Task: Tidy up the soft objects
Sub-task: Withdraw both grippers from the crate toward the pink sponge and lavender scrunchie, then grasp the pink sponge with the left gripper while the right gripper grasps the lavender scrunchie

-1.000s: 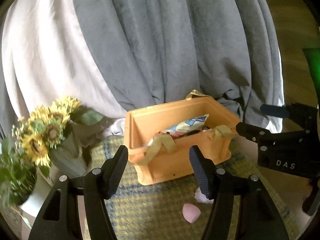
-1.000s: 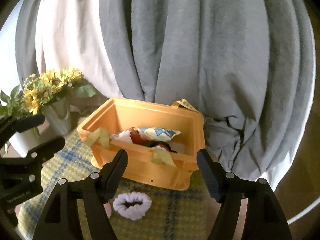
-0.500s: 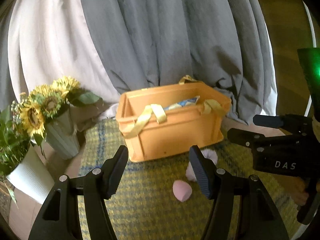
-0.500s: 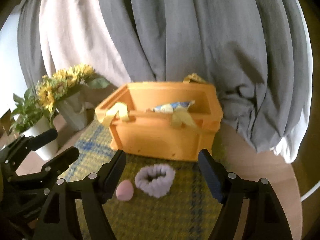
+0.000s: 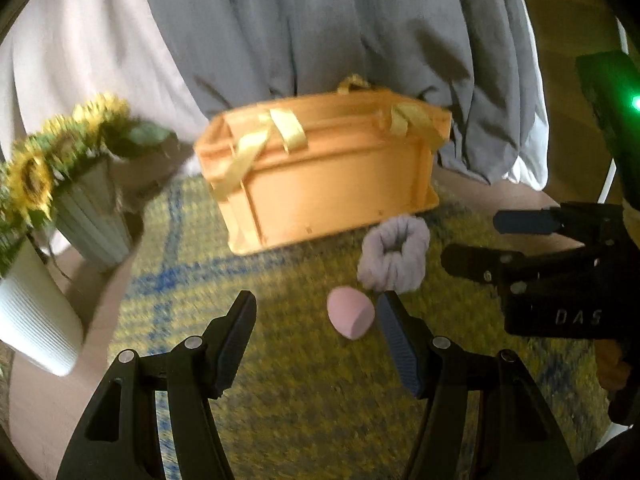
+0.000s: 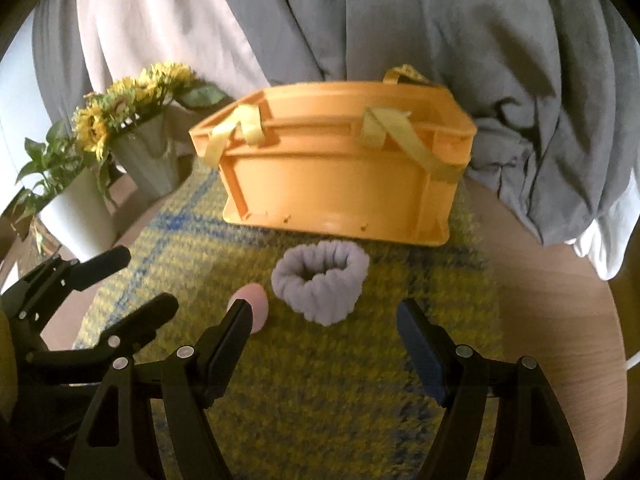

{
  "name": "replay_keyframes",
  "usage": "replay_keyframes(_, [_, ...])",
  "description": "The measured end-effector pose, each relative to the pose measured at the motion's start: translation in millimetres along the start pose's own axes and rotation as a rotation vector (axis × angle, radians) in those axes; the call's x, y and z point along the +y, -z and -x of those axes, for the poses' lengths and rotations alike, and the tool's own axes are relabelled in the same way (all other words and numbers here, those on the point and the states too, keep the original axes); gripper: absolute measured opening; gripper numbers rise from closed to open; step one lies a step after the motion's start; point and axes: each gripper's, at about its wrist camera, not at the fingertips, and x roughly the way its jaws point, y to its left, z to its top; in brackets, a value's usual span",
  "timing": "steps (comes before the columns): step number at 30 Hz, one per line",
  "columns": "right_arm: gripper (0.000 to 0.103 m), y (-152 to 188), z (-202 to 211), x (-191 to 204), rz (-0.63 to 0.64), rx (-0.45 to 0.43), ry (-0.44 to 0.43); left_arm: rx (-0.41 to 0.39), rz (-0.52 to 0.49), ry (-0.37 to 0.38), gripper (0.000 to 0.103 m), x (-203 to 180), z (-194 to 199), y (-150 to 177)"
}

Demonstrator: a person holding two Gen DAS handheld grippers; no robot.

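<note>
Both tongs, left and right, hang spread wide over the mat with nothing between their fingers. Against the frames from a second ago we note a clear drop: then we looked down into the orange crate and saw patterned fabric inside; now both views meet its front wall side-on and the contents are hidden. The two loose soft things have come closer and larger in both views.

Count: one crate with yellow ribbon straps draped over its rim; one lavender scrunchie; one pink egg-shaped sponge; two pots at the left, a grey ribbed vase of sunflowers and a white ribbed pot.

Scrunchie lies on the yellow-and-blue woven mat, just in front of the crate. It sits ahead of the right tongs, between the lines of their two fingers, apart from both. Sponge lies just left of the scrunchie; in the left wrist view it sits close inside the left tongs' right finger, contact not discernible. Mat rests on a pale wooden tabletop. Grey and white curtain behind.
</note>
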Motion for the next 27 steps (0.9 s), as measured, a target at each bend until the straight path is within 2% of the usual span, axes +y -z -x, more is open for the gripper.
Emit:
replay_keyframes(6, [0.075, 0.2, -23.0, -3.8, 0.015, 0.032, -0.024, 0.068, 0.019, 0.030, 0.062, -2.6, -22.8, 8.6])
replay_keyframes(15, [0.075, -1.1, -58.7, -12.1, -0.011, 0.101, -0.096, 0.102, 0.017, 0.042, 0.060, -8.0, -53.0, 7.1])
replay_keyframes(24, [0.074, -4.4, -83.6, -14.5, -0.013, 0.144, -0.131, 0.149, 0.032, 0.074, 0.052, -7.1, -77.7, 7.2])
replay_keyframes(27, [0.071, -5.4, -89.3, -14.0, -0.017, 0.148, -0.144, 0.163, 0.041, 0.094, 0.045, -6.2, -84.1, 6.6])
